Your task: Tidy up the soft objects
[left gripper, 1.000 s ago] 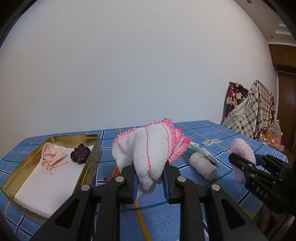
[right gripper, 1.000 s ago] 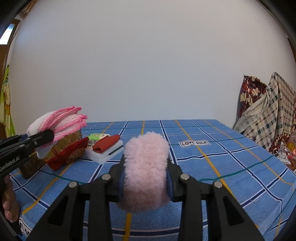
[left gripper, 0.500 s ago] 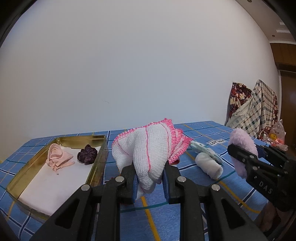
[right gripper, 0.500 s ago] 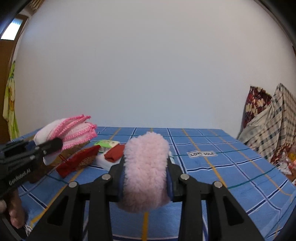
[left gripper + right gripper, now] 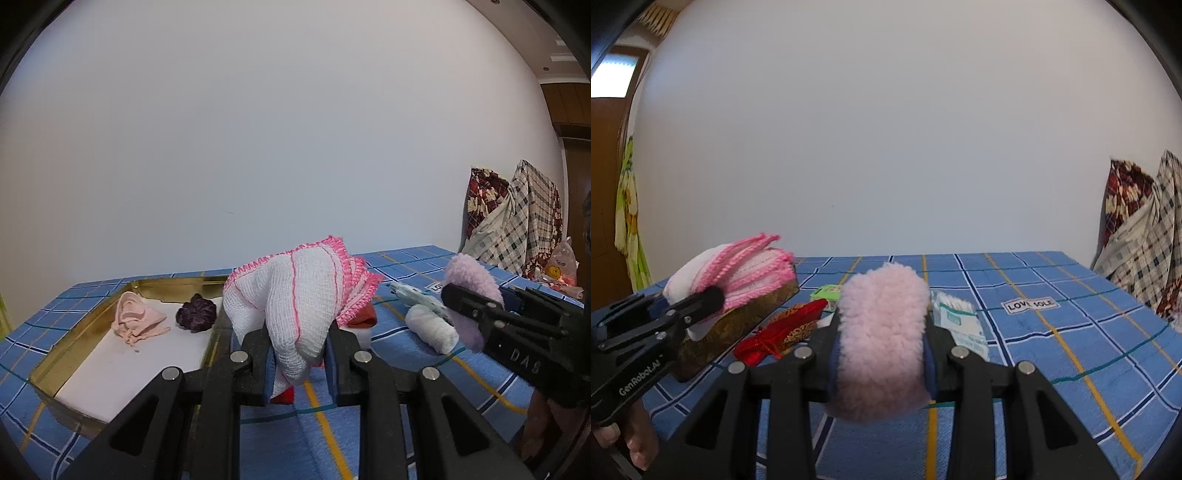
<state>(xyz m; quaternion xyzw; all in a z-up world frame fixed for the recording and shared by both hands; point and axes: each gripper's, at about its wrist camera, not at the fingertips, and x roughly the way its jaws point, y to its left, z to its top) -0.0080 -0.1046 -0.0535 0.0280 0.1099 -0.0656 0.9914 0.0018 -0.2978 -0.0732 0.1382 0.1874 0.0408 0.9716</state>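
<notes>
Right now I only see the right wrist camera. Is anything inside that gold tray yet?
Observer: Yes. The left wrist view shows a peach cloth and a dark purple scrunchie lying on the white lining of the gold tray.
Operator: What's hiding behind my fluffy pink thing?
Observer: A white roll lies on the blue tablecloth, right beside the cotton swab packet.
</notes>
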